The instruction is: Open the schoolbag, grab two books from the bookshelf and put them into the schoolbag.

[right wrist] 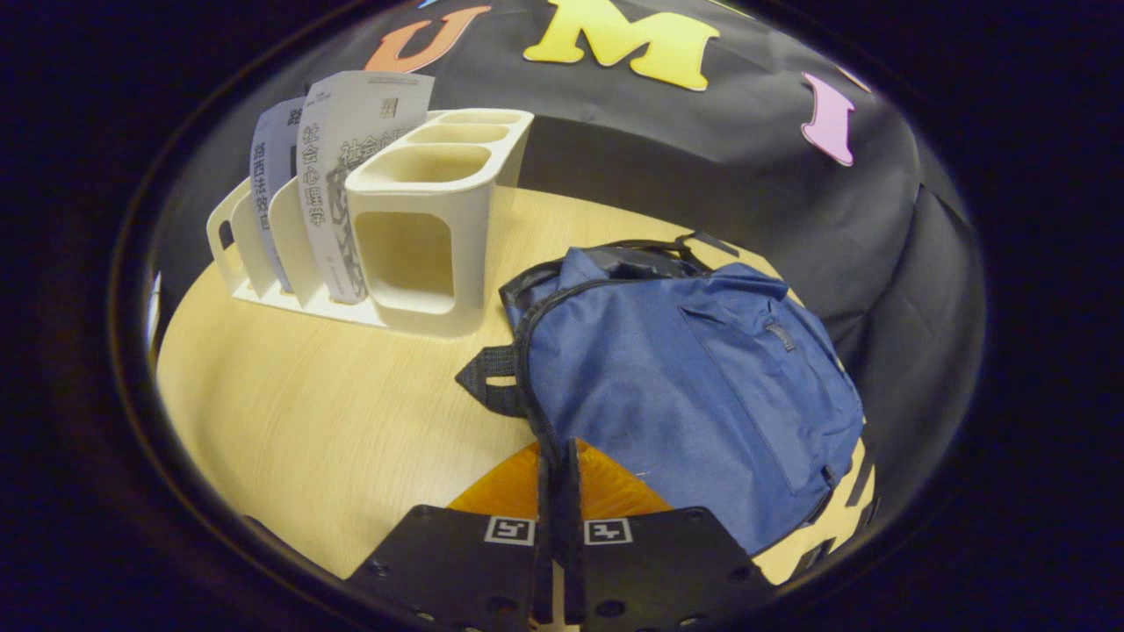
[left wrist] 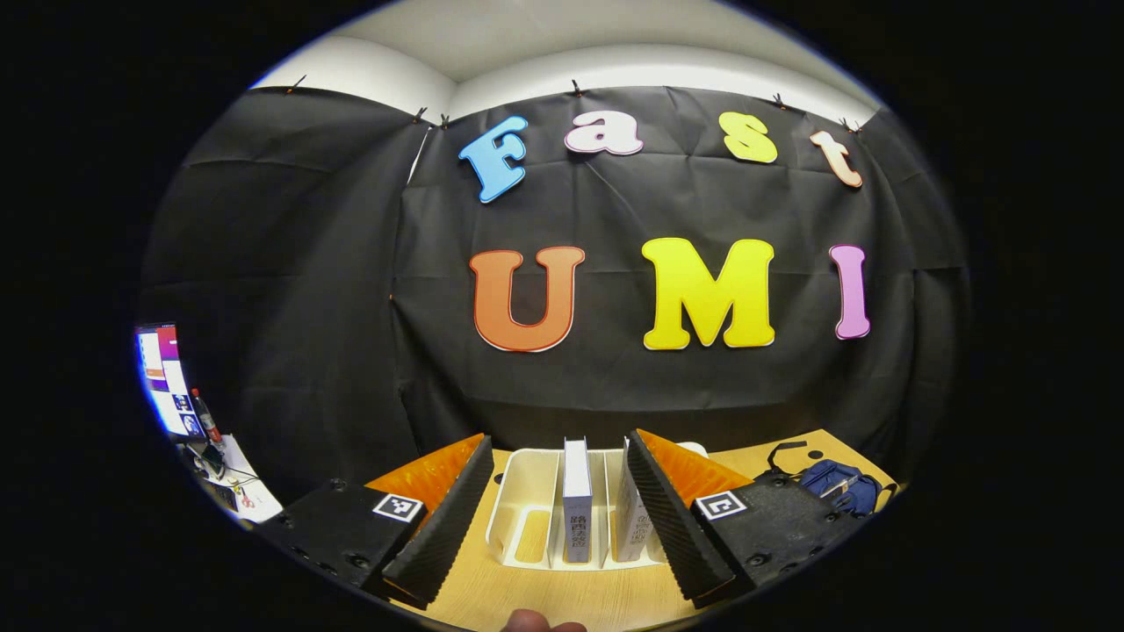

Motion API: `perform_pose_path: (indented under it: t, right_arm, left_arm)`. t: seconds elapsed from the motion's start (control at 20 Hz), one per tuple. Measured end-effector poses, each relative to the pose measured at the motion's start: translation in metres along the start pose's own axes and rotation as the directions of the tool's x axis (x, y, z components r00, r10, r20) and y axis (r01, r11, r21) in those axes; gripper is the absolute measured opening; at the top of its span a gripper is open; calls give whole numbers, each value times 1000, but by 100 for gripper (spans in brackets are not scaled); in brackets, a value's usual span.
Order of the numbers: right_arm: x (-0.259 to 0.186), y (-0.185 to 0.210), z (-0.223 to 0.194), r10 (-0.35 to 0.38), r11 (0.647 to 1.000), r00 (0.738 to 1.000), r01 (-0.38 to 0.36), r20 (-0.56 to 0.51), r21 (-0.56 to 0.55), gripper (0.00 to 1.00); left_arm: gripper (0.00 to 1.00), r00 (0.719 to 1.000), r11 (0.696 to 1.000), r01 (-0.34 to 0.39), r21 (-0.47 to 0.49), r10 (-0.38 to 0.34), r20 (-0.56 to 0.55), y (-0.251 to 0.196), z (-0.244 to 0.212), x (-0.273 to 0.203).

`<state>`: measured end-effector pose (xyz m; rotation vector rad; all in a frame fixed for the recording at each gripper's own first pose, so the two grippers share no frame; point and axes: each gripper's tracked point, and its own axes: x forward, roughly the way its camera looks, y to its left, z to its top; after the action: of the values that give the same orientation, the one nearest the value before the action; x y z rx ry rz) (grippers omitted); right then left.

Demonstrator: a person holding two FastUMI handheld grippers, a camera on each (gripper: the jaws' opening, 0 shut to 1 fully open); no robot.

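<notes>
Bag (right wrist: 694,386) flat on tabletop (right wrist: 307,421), beside shelf (right wrist: 421,219), zip seemingly closed. Right tongs (right wrist: 557,465) pressed together at bag's near edge; whether zip pull is pinched, cannot tell. Two books (left wrist: 577,500) upright in shelf. Left tongs (left wrist: 562,509) spread wide, facing shelf, holding nothing. Advice: seat right tongs on pull, then draw along zip track; keep left tongs squared on one book.

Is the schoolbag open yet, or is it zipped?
Shut, as far as the right gripper view shows: the schoolbag lies flat on the table, no gap along its zipper. The right claw is closed at that seam.
</notes>
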<state>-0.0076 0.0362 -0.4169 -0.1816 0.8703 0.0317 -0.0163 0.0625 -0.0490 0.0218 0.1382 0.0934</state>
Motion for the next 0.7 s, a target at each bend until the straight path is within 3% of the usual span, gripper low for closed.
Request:
perform_pose_path:
  t: [0.1,0.15,0.4,0.7]
  right_arm:
    - [-5,1,0,24,1000,1000,-24,-13,11,5]
    - [-8,2,8,36,999,999,-36,-13,17,0]
    - [-41,-8,35,78,994,996,-81,39,68,0]
    - [-102,-66,98,55,995,984,-68,171,73,0]
  left_arm:
    - [96,1000,1000,-4,1,4,1,3,0,2]
    - [96,1000,1000,-9,0,9,-3,5,-1,3]
    - [96,1000,1000,-17,11,17,-5,7,-1,10]
    - [96,1000,1000,-6,-22,6,-18,-3,3,27]
